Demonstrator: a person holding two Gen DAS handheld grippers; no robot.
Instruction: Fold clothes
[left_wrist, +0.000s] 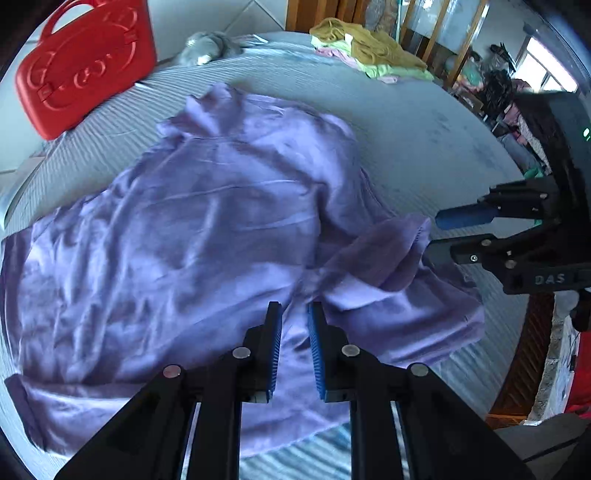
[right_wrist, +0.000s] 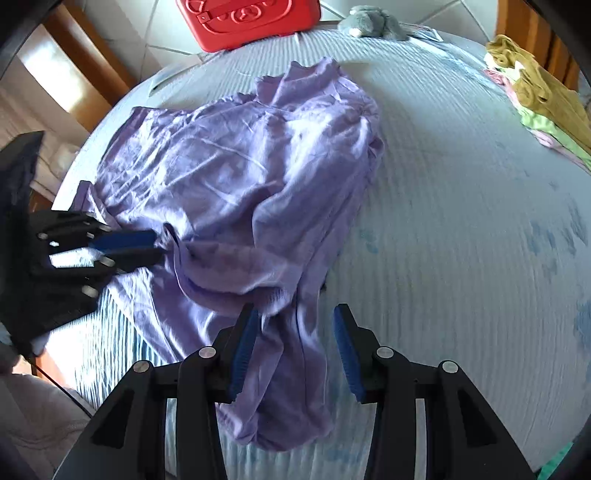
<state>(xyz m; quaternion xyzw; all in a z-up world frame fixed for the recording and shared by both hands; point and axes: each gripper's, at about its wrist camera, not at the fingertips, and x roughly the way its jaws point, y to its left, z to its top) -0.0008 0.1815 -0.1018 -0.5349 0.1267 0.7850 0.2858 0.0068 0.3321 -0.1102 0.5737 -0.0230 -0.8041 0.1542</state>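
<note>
Purple garment (left_wrist: 192, 229) lies spread and wrinkled across the middle of the bed (left_wrist: 406, 122), on a pale blue ribbed cover. In the right wrist view the same garment (right_wrist: 236, 177) runs from the far left of the bed toward the near edge, with a narrow bunched section trailing down between that camera's own fingers.

Left gripper (left_wrist: 295, 332): jaws a narrow gap apart, blue pads facing each other, hovering low over the near part of the fabric. No cloth visibly clamped between them (contact with the fabric below cannot be told). In the right wrist view this gripper (right_wrist: 147, 245) comes in from the left, its tips right at a raised fold; grip there unclear.

Right gripper (right_wrist: 295, 343): jaws spread wide, the bunched strip of cloth lying between and below the pads, not pinched. From the left wrist view it (left_wrist: 436, 230) enters from the right, tips at the edge of a lifted flap of fabric.

Surroundings: red plastic case (left_wrist: 85, 66) at the far left edge of the bed; grey soft lump (left_wrist: 210, 46) at the far end; pile of mustard, green and pink clothes (left_wrist: 369, 51) at the far right corner.
</note>
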